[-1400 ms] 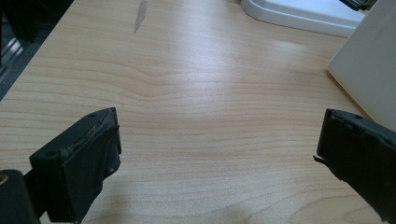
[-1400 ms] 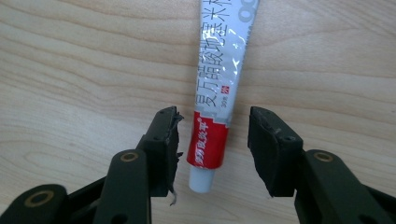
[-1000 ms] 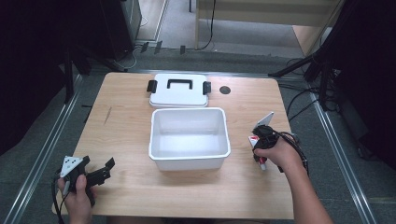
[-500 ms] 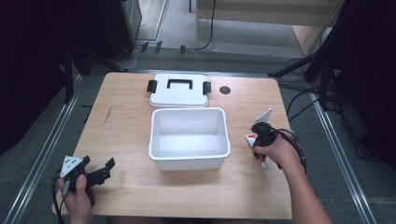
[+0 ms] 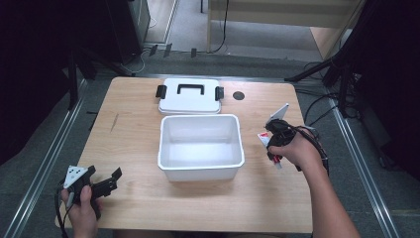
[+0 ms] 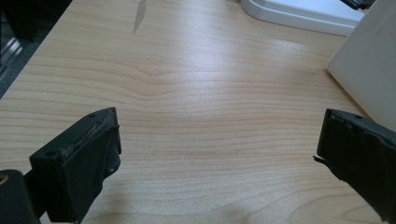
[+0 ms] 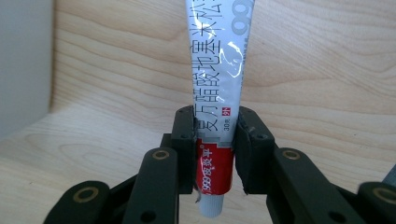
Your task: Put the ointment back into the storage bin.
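A white and silver ointment tube (image 7: 217,70) with a red band near its cap is clamped between the black pads of my right gripper (image 7: 215,126). In the high view the right gripper (image 5: 271,144) holds the tube (image 5: 262,137) just above the table, right of the white box. My left gripper (image 5: 113,179) rests at the table's near left corner. Its jaws stand wide open in the left gripper view (image 6: 217,140), with bare wood between them.
An open white plastic box (image 5: 200,171) stands in the middle of the wooden table (image 5: 133,134). Its lid (image 5: 190,96), with black handle and clips, lies flat behind it. A small black round cap (image 5: 238,95) sits right of the lid.
My right gripper has risen a little off the table with the tube in its jaws. The left gripper has stayed in place.
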